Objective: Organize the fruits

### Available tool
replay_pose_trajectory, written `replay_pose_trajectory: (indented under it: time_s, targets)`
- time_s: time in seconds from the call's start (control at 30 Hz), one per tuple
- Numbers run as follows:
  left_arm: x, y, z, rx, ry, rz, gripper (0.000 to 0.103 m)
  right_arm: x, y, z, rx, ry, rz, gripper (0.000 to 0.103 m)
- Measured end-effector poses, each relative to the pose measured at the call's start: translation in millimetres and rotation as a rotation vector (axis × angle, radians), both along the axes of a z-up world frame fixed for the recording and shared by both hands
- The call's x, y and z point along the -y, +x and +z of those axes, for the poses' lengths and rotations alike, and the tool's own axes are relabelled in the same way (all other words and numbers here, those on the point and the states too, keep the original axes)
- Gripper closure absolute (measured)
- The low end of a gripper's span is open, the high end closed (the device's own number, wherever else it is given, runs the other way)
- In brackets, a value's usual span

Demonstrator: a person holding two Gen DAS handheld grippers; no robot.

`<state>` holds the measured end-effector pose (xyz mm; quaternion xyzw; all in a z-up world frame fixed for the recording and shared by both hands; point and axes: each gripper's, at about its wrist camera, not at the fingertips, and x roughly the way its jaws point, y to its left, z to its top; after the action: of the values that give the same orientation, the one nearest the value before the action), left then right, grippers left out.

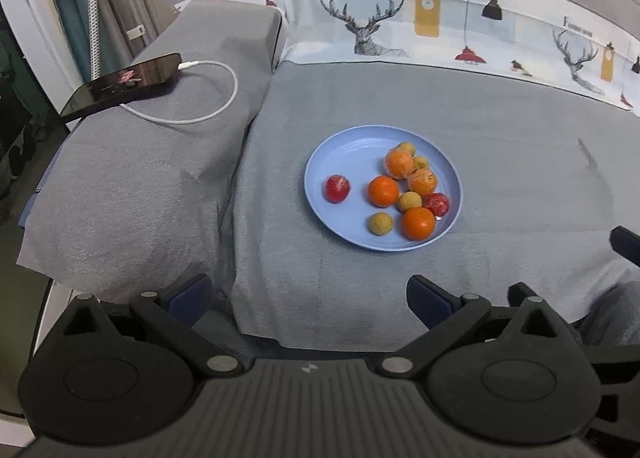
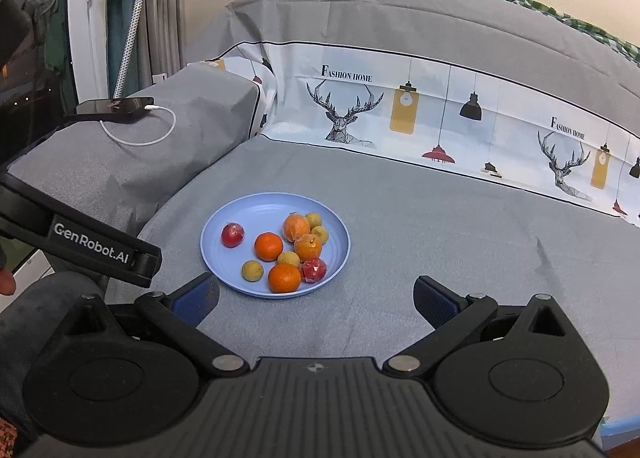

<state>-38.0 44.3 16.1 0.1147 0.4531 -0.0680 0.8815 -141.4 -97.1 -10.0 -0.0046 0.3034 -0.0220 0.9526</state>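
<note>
A light blue plate (image 1: 344,154) lies on the grey sheet and holds several fruits: oranges (image 1: 383,191), small yellow fruits (image 1: 380,223) and two red fruits, one apart at the left (image 1: 337,188). The plate also shows in the right wrist view (image 2: 256,214) with an orange (image 2: 268,246) and the left red fruit (image 2: 232,234). My left gripper (image 1: 310,298) is open and empty, short of the plate. My right gripper (image 2: 316,298) is open and empty, just short of the plate's near rim. The left gripper's body (image 2: 100,248) shows at the left of the right wrist view.
A phone (image 1: 124,84) on a white charging cable (image 1: 208,98) lies on a grey-covered raised block at the left. A printed deer-pattern sheet (image 1: 400,26) runs along the back. The phone also shows in the right wrist view (image 2: 114,106).
</note>
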Motion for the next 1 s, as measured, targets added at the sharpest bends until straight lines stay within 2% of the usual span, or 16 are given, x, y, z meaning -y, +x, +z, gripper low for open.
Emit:
replay_pose_trajectory:
  time_s: [0.23, 0.4, 0.73, 1.0]
  targets:
    - [0.5, 2.3, -3.9, 0.018, 0.043, 0.006, 0.0, -0.3, 1.2, 0.7, 0.0, -0.001, -0.002, 0.001]
    - [-1.5, 4.2, -7.5, -0.013, 0.013, -0.001, 0.0, 1.0, 2.5, 1.6, -0.002, 0.005, -0.005, 0.001]
    - [1.6, 5.0, -9.3, -0.007, 0.045, 0.008, 0.0, 2.7, 4.4, 0.7, -0.008, 0.01, -0.001, 0.001]
    - [3.2, 4.5, -10.7, -0.009, 0.041, 0.006, 0.0, 4.4, 6.1, 0.5, -0.008, 0.012, -0.004, 0.001]
